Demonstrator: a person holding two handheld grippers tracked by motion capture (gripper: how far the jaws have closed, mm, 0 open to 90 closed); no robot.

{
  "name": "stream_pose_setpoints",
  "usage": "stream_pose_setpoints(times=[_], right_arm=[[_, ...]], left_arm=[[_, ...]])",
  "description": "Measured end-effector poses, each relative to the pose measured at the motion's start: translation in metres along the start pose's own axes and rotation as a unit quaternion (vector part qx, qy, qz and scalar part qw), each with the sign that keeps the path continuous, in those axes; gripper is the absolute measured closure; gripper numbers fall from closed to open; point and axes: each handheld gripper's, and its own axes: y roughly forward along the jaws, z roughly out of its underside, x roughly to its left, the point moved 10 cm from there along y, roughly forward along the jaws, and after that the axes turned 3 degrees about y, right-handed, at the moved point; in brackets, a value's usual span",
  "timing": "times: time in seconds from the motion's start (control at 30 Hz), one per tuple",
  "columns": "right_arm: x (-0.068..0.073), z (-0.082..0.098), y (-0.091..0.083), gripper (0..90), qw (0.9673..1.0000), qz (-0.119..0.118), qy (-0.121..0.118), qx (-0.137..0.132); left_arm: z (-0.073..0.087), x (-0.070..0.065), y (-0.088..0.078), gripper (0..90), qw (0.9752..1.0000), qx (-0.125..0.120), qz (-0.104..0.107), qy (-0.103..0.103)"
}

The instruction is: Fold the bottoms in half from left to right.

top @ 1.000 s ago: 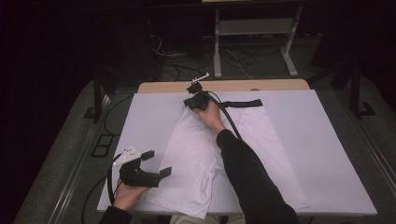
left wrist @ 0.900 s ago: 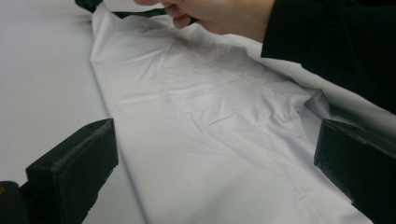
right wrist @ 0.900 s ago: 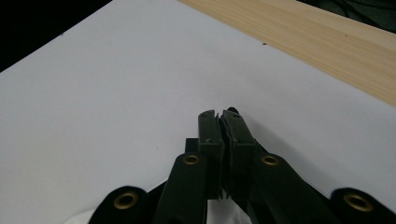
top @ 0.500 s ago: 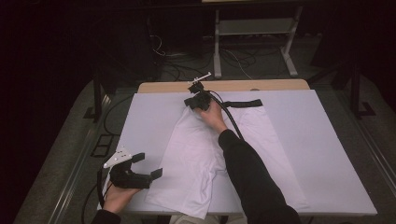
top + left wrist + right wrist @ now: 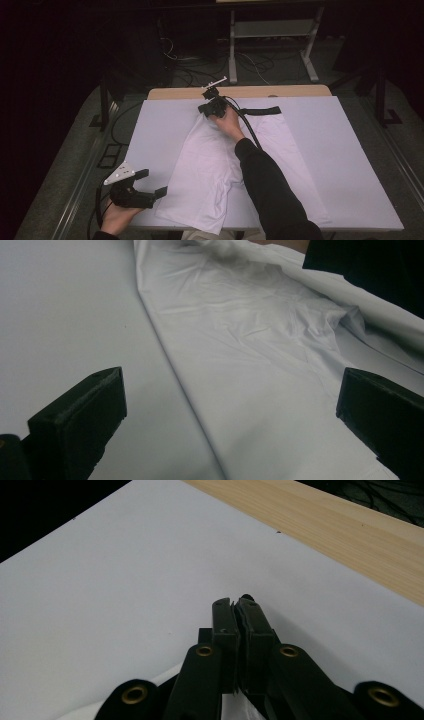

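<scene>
Table (image 5: 350,150) under a white sheet (image 5: 160,125), bare wood strip (image 5: 280,91) along the far edge; white shirt (image 5: 210,175) spread flat on the sheet near the middle, lower hem at the near edge, top end toward the wood strip; black strap (image 5: 262,110) lying flat on the sheet just beside the shirt's far end, below the wood strip.
</scene>
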Motion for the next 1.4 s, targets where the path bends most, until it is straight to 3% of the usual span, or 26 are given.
stream_pose_setpoints(times=[0.17,0.4,0.53,0.93,1.2,1.33,1.4], right_arm=[[-0.001,0.000,-0.002,85.3,1.0000,0.001,0.001,0.000],[0.000,0.001,-0.002,85.3,1.0000,0.000,-0.001,0.001],[0.000,0.001,-0.002,85.3,1.0000,0.002,-0.003,0.001],[-0.002,-0.002,-0.007,85.3,1.0000,0.003,-0.001,-0.003],[-0.002,-0.003,-0.012,85.3,1.0000,0.005,-0.003,-0.004],[-0.001,-0.002,-0.011,85.3,1.0000,0.005,-0.003,-0.004],[-0.001,-0.002,-0.011,85.3,1.0000,0.004,-0.003,-0.005]], left_arm=[[0.005,-0.004,-0.005,0.0,0.9999,0.014,0.007,0.004],[0.015,-0.011,-0.005,0.0,0.9983,0.049,0.022,0.024],[0.023,-0.014,-0.002,0.0,0.9958,0.074,0.044,0.029],[0.033,-0.020,-0.003,0.0,0.9917,0.104,0.069,0.031],[0.048,-0.025,-0.007,0.0,0.9869,0.132,0.086,0.035],[0.050,-0.029,-0.011,13.5,0.9858,0.130,0.098,0.041],[0.051,-0.031,-0.013,15.5,0.9849,0.130,0.107,0.039]])
